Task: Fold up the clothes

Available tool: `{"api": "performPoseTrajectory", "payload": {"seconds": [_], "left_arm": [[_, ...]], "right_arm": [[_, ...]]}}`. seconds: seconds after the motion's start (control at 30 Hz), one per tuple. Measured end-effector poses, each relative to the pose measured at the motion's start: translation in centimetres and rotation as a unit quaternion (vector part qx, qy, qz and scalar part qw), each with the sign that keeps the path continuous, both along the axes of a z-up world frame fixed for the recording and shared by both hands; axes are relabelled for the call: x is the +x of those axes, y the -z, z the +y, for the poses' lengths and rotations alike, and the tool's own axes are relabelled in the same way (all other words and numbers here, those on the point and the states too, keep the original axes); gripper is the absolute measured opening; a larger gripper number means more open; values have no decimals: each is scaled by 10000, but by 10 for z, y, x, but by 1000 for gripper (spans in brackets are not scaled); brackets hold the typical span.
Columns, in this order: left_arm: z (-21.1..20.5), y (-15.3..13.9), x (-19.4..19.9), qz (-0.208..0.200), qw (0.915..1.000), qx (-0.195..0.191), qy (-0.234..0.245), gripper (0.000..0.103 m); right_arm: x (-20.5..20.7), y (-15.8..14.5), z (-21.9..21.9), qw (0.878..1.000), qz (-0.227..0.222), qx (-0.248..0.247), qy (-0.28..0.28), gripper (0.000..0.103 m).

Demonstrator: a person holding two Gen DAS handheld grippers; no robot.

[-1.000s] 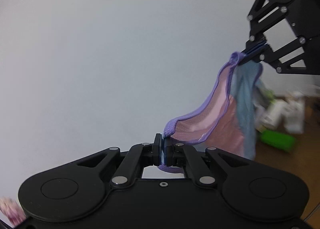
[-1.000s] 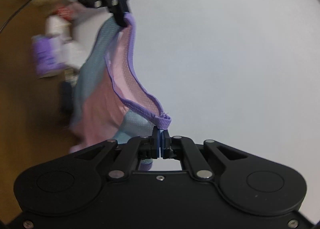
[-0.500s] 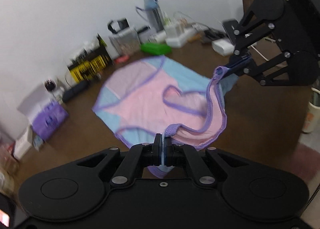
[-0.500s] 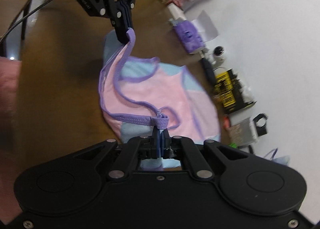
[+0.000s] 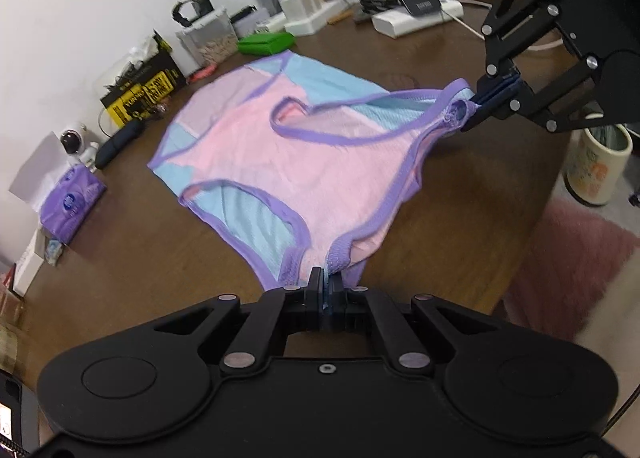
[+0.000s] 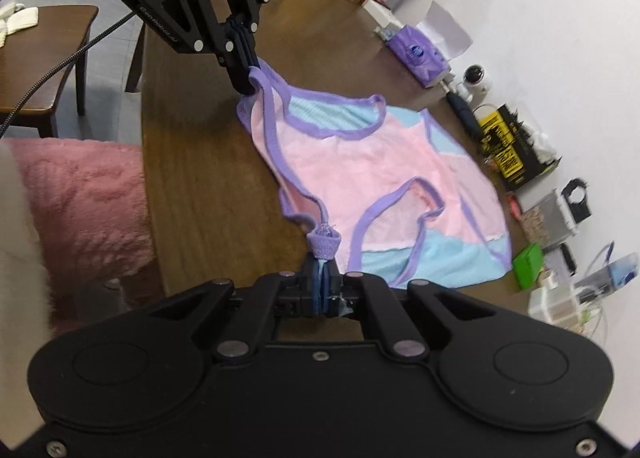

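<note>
**Top lies flat, both straps pinched**

Your pink and blue top (image 5: 280, 162) lies spread on the brown table (image 5: 140, 258). Your left gripper (image 5: 326, 284) and right gripper (image 6: 323, 276) each squeeze one purple strap near the table's front edge. Boxes (image 5: 140, 86) line the far wall side.

Tank top (image 5: 280, 162): soft matt mesh cloth w/ ribbed trim. Worktop (image 5: 152, 254): smooth brown wood, slight sheen. Claws (image 5: 325, 286) (image 6: 324, 278): matt black, prob. plastic, w/ metal rivets. Pink rug (image 6: 84, 194): fluffy.
</note>
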State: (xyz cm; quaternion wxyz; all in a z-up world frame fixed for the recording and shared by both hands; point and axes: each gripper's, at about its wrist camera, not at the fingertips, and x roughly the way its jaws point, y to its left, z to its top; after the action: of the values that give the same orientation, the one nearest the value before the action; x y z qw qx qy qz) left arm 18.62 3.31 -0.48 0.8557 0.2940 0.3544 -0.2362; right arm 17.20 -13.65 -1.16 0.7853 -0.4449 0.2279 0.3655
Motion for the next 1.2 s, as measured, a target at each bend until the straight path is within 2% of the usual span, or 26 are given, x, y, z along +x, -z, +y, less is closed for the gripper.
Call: {"api": "performPoseTrajectory", "payload": {"seconds": [0.07, 0.1, 0.13, 0.17, 0.2, 0.23, 0.27, 0.3, 0.33, 0.4, 0.43, 0.57, 0.67, 0.7, 0.83, 0.93, 0.97, 1.2], "left_arm": [[0, 2, -3, 97, 9999, 58, 74, 3], [0, 2, -6, 145, 9998, 80, 122, 3], [2, 1, -8, 220, 9995, 101, 178, 4], [5, 0, -10, 292, 9994, 96, 187, 4], [8, 0, -12, 361, 9991, 88, 195, 5], [10, -1, -12, 407, 9990, 60, 200, 8], [13, -2, -13, 464, 9987, 17, 200, 11], [20, -5, -13, 583, 9981, -113, 175, 22], [24, -7, -14, 604, 9978, -194, 195, 39], [27, -13, -14, 563, 9976, -308, 240, 61], [29, -16, -14, 532, 9976, -358, 278, 64], [29, -35, -8, 189, 9985, -457, 245, 68], [23, -46, 17, -125, 9992, -373, 107, 68], [21, -49, 27, -188, 9992, -349, 48, 68], [16, -55, 67, -370, 9989, -245, -157, 69], [18, -57, 110, -411, 9981, -179, -421, 69], [19, -56, 133, -368, 9974, -203, -578, 69], [29, -46, 206, -218, 9941, -285, -1027, 69]], "right_arm": [[0, 1, -3, 9999, 95, 46, 28, 11], [0, 2, -5, 9998, 150, 81, 45, 23], [0, 2, -8, 9997, 196, 136, 46, 48], [-3, 0, -12, 9995, 213, 212, 13, 63], [-4, -1, -14, 9995, 213, 234, -17, 87], [-6, -3, -18, 9993, 230, 293, -39, 88], [-8, -7, -23, 9987, 284, 432, -44, 88], [-10, -12, -28, 9978, 337, 571, -50, 88], [-11, -16, -33, 9968, 380, 709, -28, 88], [-7, -21, -37, 9949, 420, 910, 91, 88], [-3, -24, -38, 9934, 451, 1045, 173, 88], [13, -31, -36, 9898, 468, 1283, 395, 87], [33, -36, -24, 9881, 383, 1333, 671, 86], [42, -37, -20, 9874, 369, 1330, 772, 83], [73, -36, -2, 9853, 265, 1239, 1143, 57], [116, -28, 13, 9803, 325, 1149, 1575, 47], [128, -25, 17, 9783, 372, 1130, 1695, 45], [190, 1, 39, 9662, 802, 1162, 2156, 38]]}}
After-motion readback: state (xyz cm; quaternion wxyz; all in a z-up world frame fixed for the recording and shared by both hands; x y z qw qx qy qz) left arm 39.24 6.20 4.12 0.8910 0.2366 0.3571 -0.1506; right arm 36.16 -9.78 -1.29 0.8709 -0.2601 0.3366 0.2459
